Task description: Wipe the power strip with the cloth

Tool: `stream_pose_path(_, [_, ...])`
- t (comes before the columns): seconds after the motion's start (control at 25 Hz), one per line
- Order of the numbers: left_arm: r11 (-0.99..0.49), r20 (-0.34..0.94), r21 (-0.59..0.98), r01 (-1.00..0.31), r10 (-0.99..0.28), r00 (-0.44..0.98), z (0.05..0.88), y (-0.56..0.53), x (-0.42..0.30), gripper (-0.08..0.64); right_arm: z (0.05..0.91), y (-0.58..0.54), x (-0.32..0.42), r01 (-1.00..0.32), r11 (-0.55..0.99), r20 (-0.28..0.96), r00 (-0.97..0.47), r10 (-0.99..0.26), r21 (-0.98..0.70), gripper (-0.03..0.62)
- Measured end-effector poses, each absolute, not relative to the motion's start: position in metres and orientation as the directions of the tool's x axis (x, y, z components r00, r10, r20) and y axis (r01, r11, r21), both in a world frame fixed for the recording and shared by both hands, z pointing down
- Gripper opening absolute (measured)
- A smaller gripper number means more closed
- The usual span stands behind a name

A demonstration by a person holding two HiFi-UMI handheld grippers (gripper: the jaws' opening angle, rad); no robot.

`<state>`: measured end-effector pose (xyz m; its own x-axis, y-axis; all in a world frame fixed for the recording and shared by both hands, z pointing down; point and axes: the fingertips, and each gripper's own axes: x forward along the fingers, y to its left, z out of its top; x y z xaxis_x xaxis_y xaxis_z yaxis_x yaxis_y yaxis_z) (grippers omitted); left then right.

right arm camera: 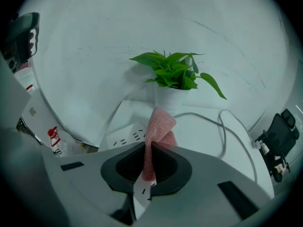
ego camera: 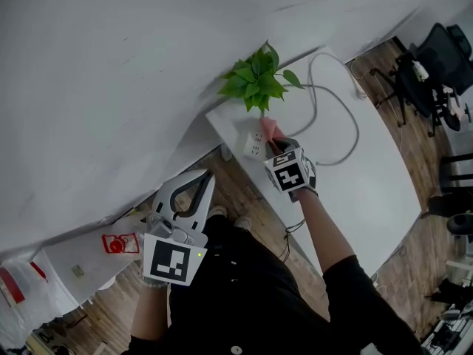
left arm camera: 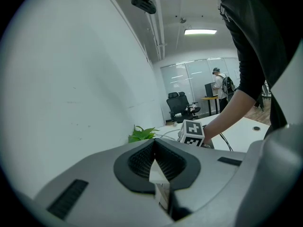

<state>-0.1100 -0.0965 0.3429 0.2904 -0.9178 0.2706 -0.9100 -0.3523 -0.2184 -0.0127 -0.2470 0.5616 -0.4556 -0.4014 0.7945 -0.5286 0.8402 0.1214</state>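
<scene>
A white power strip [ego camera: 253, 145] [right arm camera: 127, 136] lies at the near left corner of the white table [ego camera: 369, 183], just in front of a potted green plant [ego camera: 257, 80] [right arm camera: 174, 74]. My right gripper [ego camera: 275, 143] [right arm camera: 150, 148] is shut on a pink cloth [ego camera: 268, 129] [right arm camera: 159, 126], which hangs forward over the strip's right end; whether it touches the strip cannot be told. My left gripper [ego camera: 194, 186] [left arm camera: 154, 145] is shut and holds nothing. It is off the table's left side, over the floor, well clear of the strip.
A grey cable [ego camera: 336, 109] [right arm camera: 227, 126] loops across the table behind the strip. The white wall [ego camera: 111, 87] runs close along the left. A red-labelled packet [ego camera: 120, 242] lies on a low white surface. Office chairs [ego camera: 436, 65] stand at far right.
</scene>
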Motion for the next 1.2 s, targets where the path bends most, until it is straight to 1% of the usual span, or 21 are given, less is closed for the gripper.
stream_pose_path(0.36, [-0.32, 0.277, -0.215, -0.923, -0.926, 0.256, 0.344, -0.092, -0.122, 0.014, 0.562, -0.236, -0.054, -0.439, 0.891, 0.794, -0.497, -0.35, 0.118, 0.049])
stream_pose_path(0.52, [-0.316, 0.277, -0.214, -0.924, -0.927, 0.253, 0.345, -0.091, -0.122, 0.014, 0.563, -0.232, -0.066, -0.422, 0.902, 0.793, -0.515, -0.325, 0.096, 0.049])
stream_pose_path(0.76, [-0.318, 0.276, -0.212, -0.924, -0.927, 0.256, 0.345, -0.09, -0.121, 0.014, 0.563, -0.23, -0.071, -0.436, 0.897, 0.79, -0.525, -0.316, 0.069, 0.049])
stream_pose_path(1.0, [-0.337, 0.278, -0.2, -0.92, -0.92, 0.277, 0.347, -0.09, -0.114, 0.014, 0.549, -0.227, -0.059, -0.475, 0.877, 0.759, -0.545, -0.357, 0.072, 0.049])
stream_pose_path(1.2, [-0.379, 0.262, -0.207, -0.902, -0.91, 0.322, 0.342, -0.099, -0.099, 0.014, 0.528, -0.229, -0.032, -0.54, 0.839, 0.723, -0.551, -0.418, 0.073, 0.049])
